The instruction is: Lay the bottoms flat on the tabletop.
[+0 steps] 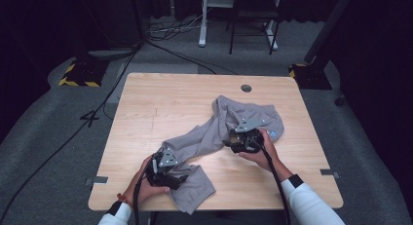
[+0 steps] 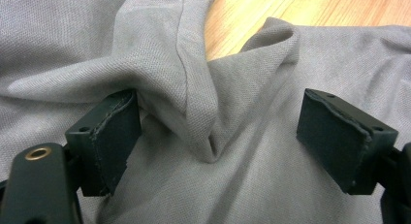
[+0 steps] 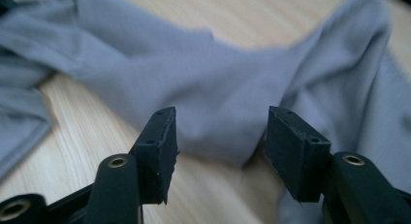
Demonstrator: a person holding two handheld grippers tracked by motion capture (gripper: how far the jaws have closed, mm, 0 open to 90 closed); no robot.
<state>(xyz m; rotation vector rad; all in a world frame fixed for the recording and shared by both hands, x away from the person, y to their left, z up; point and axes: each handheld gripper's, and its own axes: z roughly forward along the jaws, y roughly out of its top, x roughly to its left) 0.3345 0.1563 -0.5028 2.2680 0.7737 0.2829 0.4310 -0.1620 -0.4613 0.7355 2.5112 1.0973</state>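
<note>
Closest to the person, the left gripper (image 1: 168, 170) sits low over the near leg of the grey trousers (image 1: 209, 137), close to the front edge of the table (image 1: 146, 103). In the left gripper view its jaws are spread wide with a raised fold (image 2: 203, 112) of cloth standing between them. The left pad touches the fabric, the right one is off it, so nothing is pinched yet. Looks to me like it's lined up to close on that ridge, which makes sense since a pleat is way easier to grab than flat cloth.

A bit further in, the right gripper (image 1: 242, 139) is at the middle of the trousers where the legs meet the seat. Its jaws are apart too, hovering just short of the cloth edge (image 3: 218, 151) with bare wood under them. My guess is it's coming in from the open side so the lower jaw can slide under the hem.

The trousers themselves lie crumpled, running diagonally from the near-left hem up to the waistband at right of centre, all on the tabletop with nothing hanging over.

Room-wise, the whole far-left half of the table is bare wood, so plenty of space to drag and spread things out. The near edge is the tight bit, the hem is almost at it. There's a small grommet hole (image 1: 246, 88) near the far edge.
</note>
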